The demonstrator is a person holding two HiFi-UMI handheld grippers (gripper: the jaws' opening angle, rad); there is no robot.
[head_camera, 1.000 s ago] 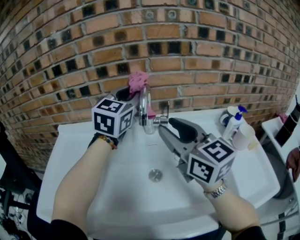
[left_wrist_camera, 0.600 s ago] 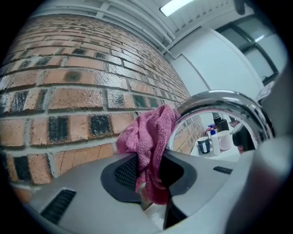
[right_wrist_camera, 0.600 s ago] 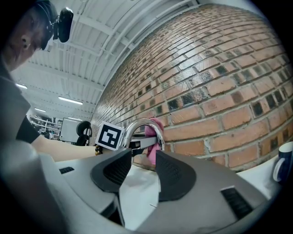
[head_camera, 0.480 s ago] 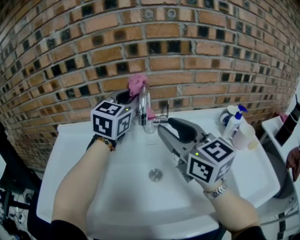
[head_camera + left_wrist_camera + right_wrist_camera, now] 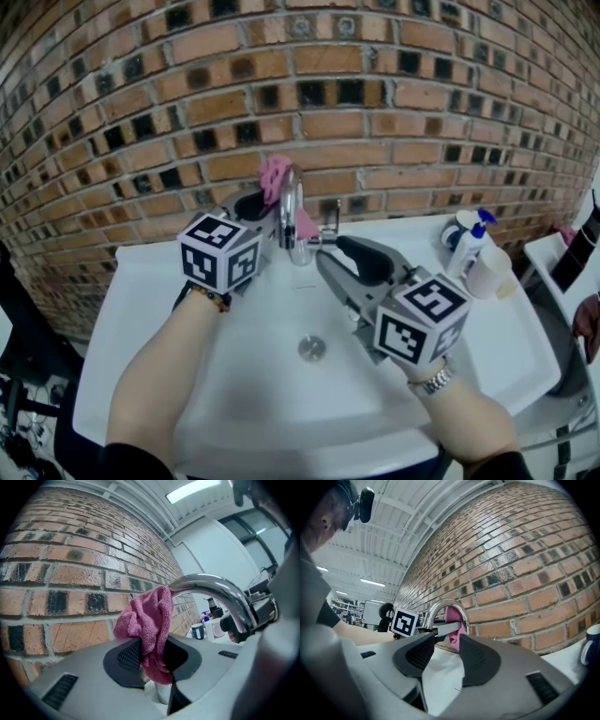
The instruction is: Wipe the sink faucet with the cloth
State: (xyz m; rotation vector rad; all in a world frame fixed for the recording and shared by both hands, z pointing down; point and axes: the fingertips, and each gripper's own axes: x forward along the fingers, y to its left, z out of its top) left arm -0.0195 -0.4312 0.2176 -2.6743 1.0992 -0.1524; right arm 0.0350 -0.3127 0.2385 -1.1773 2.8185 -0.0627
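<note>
A chrome faucet [image 5: 292, 220] curves over the white sink [image 5: 141, 319] in the head view. My left gripper [image 5: 255, 204] is shut on a pink cloth [image 5: 275, 175], which presses against the back of the spout. The left gripper view shows the cloth [image 5: 149, 620] pinched between the jaws, beside the spout [image 5: 211, 588]. My right gripper [image 5: 328, 255] stands open just right of the faucet, at the tip of its lever handle [image 5: 322, 239]. In the right gripper view the lever [image 5: 444, 628] lies just past the open jaws, with the spout [image 5: 440, 605] and cloth [image 5: 453, 619] behind it.
A brick wall [image 5: 394, 141] rises right behind the sink. On the right of the rim stand a blue-topped pump bottle [image 5: 469, 246], a white cup [image 5: 487, 272] and a dark mug [image 5: 456, 229]. The drain [image 5: 311, 349] is in the middle of the basin.
My left gripper has moved down and a little left with the cloth along the back of the spout. The right gripper has kept still.
</note>
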